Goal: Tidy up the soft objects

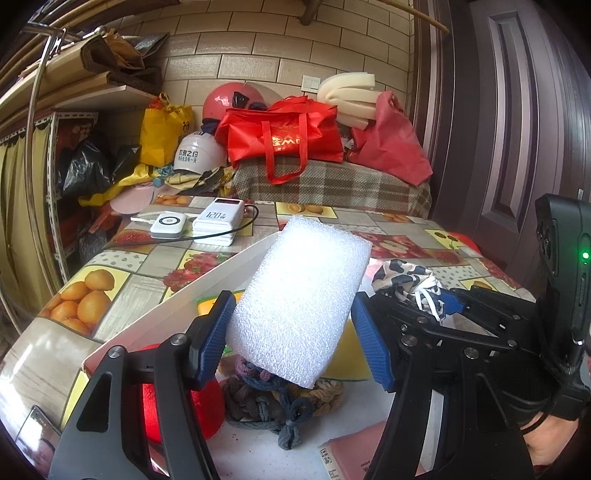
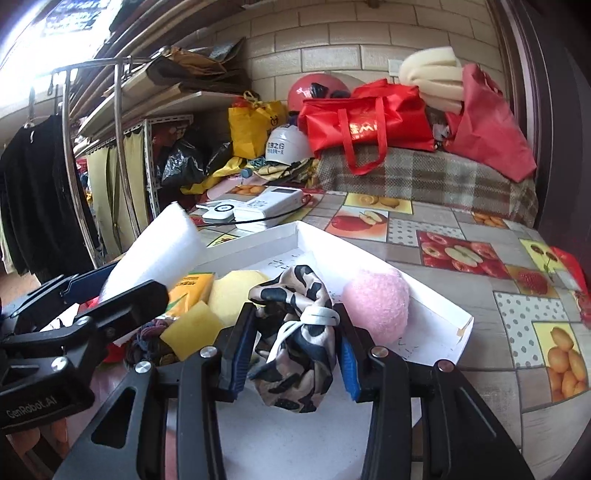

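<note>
Light: daylight fills my room, bright and even, warm on the brick wall point(image 1: 258, 48).
Source: strongest at the upper left of my right wrist view, where a window patch point(image 2: 33, 33) burns out to white.
Glare: the white foam block point(image 1: 303, 295) in my left claw point(image 1: 295, 339) is overexposed, its texture nearly lost; the glossy table point(image 1: 122, 288) shows pale sheen.
Shadows: soft, deepest under the shelf point(image 1: 92, 103) and on the dark door point(image 1: 517, 110).
Distortion: fisheye bends straight lines, black corners vignette both views.
Focus: mostly sharp; the foam's edge in my right view blurs slightly.

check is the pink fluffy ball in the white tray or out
In: the pink fluffy ball rests on the white tray floor, inside its rim.
</note>
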A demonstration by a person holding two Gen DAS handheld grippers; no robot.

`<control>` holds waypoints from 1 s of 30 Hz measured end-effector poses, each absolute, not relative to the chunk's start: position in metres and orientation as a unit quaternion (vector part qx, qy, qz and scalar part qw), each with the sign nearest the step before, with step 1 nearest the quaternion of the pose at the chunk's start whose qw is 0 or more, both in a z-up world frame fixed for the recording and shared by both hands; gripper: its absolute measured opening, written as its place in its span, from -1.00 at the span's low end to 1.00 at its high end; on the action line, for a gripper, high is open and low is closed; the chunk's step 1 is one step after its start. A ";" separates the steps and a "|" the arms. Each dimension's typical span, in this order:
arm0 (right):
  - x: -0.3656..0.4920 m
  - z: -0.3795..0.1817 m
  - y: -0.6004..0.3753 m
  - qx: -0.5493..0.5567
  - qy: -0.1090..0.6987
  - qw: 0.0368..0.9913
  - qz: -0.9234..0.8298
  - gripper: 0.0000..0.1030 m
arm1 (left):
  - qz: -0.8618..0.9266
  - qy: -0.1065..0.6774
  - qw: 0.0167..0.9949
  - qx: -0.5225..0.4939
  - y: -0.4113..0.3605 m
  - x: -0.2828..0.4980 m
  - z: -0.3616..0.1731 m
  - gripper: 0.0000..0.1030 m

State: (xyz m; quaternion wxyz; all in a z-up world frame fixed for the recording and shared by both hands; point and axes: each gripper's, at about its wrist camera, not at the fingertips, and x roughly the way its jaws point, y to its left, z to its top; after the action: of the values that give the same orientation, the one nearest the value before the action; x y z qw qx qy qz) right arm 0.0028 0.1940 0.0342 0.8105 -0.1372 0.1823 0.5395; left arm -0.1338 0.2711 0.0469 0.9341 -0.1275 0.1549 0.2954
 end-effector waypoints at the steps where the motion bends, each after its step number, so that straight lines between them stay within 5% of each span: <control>1: 0.002 0.035 0.194 -0.139 0.177 0.814 0.536 -0.18 | 0.296 0.153 0.934 -0.126 0.270 -0.134 0.047 0.26; 4: 0.005 0.036 0.192 -0.130 0.178 0.816 0.535 0.03 | 0.311 0.143 0.932 -0.122 0.269 -0.138 0.048 0.31; 5: 0.009 0.035 0.191 -0.123 0.185 0.819 0.529 0.36 | 0.319 0.134 0.930 -0.121 0.268 -0.142 0.049 0.35; 6: 0.016 0.035 0.190 -0.112 0.195 0.823 0.522 0.73 | 0.331 0.124 0.928 -0.118 0.266 -0.145 0.050 0.57; 8: 0.025 0.035 0.184 -0.088 0.206 0.825 0.519 1.00 | 0.338 0.115 0.927 -0.114 0.264 -0.148 0.051 1.00; 30: 0.016 0.040 0.167 -0.072 0.170 0.841 0.508 1.00 | 0.331 0.116 0.932 -0.091 0.249 -0.149 0.053 1.00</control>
State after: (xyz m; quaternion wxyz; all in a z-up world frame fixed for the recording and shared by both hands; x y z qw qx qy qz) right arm 0.0164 0.1668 0.0397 0.8410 -0.0716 0.1703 0.5085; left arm -0.1494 0.2489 0.0531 0.9318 -0.0911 0.1163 0.3314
